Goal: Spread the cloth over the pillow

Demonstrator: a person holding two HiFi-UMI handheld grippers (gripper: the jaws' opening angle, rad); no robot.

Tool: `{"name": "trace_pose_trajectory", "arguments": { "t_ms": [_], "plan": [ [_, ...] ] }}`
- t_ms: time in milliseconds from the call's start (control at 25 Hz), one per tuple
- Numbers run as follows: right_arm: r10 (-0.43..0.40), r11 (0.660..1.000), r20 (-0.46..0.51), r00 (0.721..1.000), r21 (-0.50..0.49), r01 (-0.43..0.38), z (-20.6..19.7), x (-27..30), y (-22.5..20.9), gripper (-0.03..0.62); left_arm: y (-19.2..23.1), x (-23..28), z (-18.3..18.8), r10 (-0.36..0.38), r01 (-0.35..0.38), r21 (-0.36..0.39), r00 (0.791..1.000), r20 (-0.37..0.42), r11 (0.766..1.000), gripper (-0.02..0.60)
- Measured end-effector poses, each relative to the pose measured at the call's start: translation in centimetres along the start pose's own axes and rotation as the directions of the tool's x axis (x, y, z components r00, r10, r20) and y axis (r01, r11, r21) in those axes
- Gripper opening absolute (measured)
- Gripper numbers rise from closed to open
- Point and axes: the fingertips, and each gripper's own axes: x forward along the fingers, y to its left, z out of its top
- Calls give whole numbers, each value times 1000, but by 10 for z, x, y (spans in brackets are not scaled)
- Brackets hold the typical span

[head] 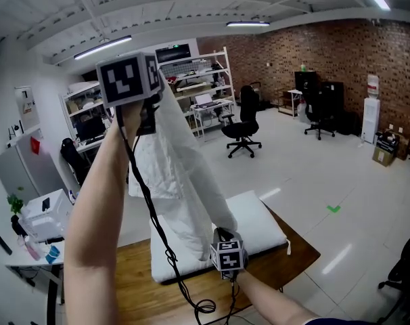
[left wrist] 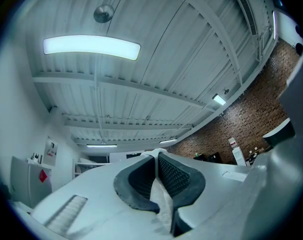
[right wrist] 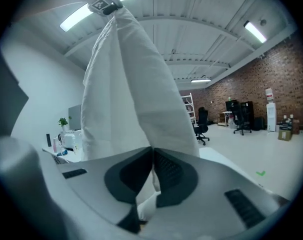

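A white cloth (head: 181, 175) hangs in the air above a white pillow (head: 256, 229) that lies on a wooden table (head: 134, 283). My left gripper (head: 151, 107) is raised high at the upper left and is shut on the cloth's top edge, which shows as a white strip between its pads (left wrist: 156, 194). My right gripper (head: 222, 239) sits low, just over the pillow, shut on the cloth's lower end. In the right gripper view the cloth (right wrist: 134, 99) rises from the closed jaws up to the left gripper (right wrist: 106, 5).
A white side table (head: 36, 239) with small items stands left of the wooden table. Shelves (head: 205, 87), office chairs (head: 242, 124) and a brick wall (head: 327, 59) lie beyond on the pale floor. A black cable (head: 157, 235) hangs from the left gripper.
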Motion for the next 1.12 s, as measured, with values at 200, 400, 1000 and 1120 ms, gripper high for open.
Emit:
{"name": "trace_pose_trajectory", "arguments": {
  "t_ms": [200,400,1000,1120],
  "plan": [
    [2,1000,35,999,18,-3,10,-12,-11,12,14,2,-16,13,-13,-9,1000,-11,1000,15],
    [-38,999,75,996,21,36,17,-27,-34,12,26,0,-40,35,-36,-26,998,-54,999,15],
    [-177,984,137,975,48,172,46,-50,-115,11,71,-19,-77,77,-78,-20,994,-76,997,15],
    [-208,978,166,964,45,203,65,-56,-136,11,93,-27,-98,101,-106,-47,989,-106,993,15]
  ]
}}
